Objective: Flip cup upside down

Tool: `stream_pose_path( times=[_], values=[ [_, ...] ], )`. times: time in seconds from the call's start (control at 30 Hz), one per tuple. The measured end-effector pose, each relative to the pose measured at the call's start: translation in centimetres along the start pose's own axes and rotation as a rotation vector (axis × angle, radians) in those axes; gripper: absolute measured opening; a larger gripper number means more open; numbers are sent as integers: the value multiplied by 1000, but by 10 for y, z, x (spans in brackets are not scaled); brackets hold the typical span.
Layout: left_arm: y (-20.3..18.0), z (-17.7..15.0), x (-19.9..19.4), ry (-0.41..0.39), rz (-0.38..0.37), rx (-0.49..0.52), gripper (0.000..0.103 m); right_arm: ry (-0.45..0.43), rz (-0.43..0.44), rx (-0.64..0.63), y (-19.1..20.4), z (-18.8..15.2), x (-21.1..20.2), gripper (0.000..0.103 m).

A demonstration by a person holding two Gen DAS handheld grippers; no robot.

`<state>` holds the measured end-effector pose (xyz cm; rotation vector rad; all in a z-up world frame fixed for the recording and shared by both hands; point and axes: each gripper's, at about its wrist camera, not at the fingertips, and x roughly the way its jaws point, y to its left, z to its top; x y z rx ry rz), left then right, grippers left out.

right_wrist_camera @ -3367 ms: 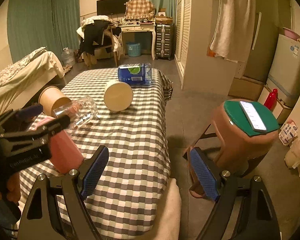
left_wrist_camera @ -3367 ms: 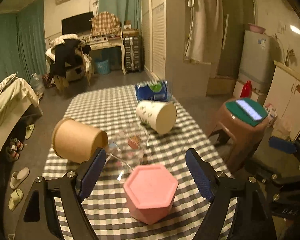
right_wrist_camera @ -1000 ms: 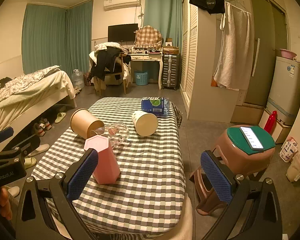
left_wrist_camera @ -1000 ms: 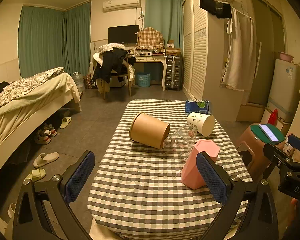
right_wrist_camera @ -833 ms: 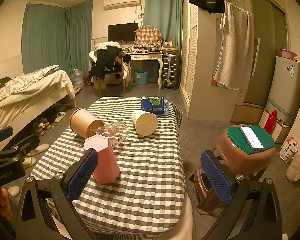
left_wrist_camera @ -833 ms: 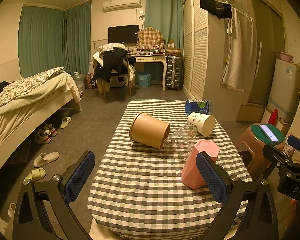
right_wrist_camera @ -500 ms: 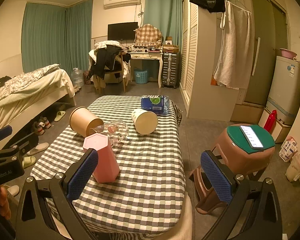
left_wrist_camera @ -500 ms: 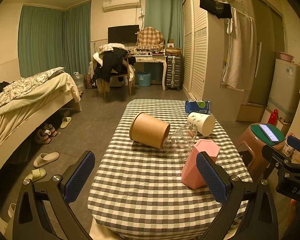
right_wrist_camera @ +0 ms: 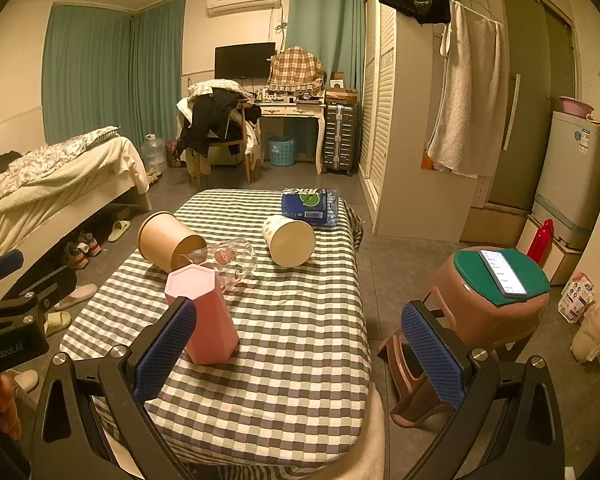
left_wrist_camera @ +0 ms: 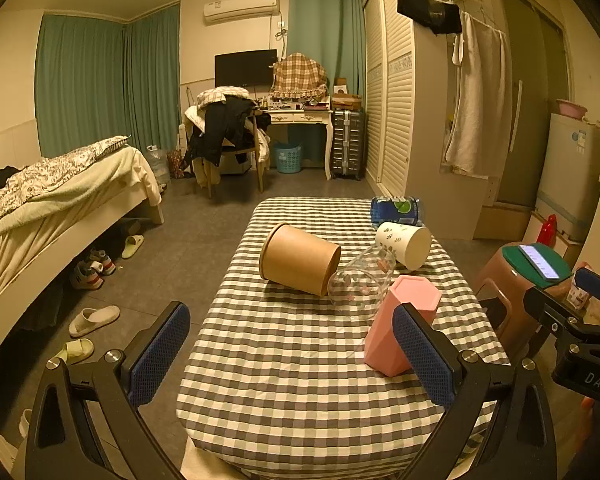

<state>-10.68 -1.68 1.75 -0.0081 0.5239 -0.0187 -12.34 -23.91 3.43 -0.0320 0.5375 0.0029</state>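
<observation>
A pink hexagonal cup (left_wrist_camera: 396, 328) (right_wrist_camera: 202, 318) stands upside down on the checked table (left_wrist_camera: 300, 360) (right_wrist_camera: 300, 340). A brown paper cup (left_wrist_camera: 298, 258) (right_wrist_camera: 166, 242), a clear glass cup (left_wrist_camera: 362, 282) (right_wrist_camera: 228, 262) and a white paper cup (left_wrist_camera: 404, 240) (right_wrist_camera: 290, 240) lie on their sides behind it. My left gripper (left_wrist_camera: 292, 354) is open and empty, held back from the table's near edge. My right gripper (right_wrist_camera: 298, 350) is open and empty, over the table's near right corner.
A blue packet (left_wrist_camera: 396, 208) (right_wrist_camera: 310, 202) lies at the table's far right. A brown stool (right_wrist_camera: 488, 300) with a green mat and a phone stands right of the table. A bed (left_wrist_camera: 40, 200) is at the left, with slippers on the floor.
Since 3.4 s ago both grippers have pulled back and away from the table, leaving the pink cup standing. In the last second almost nothing moves.
</observation>
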Motion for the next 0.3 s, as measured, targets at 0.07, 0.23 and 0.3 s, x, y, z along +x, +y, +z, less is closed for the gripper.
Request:
stream_pose_path(
  times=[0.07, 0.23, 0.3],
  values=[
    [1, -1, 0, -1, 0, 0, 103, 1, -1, -2, 0, 0, 0, 103],
    [2, -1, 0, 0, -8, -2, 103, 6, -1, 0, -1, -1, 1, 103],
    [5, -1, -1, 5, -13, -7, 103, 7, -1, 0, -1, -1, 1, 103]
  ],
)
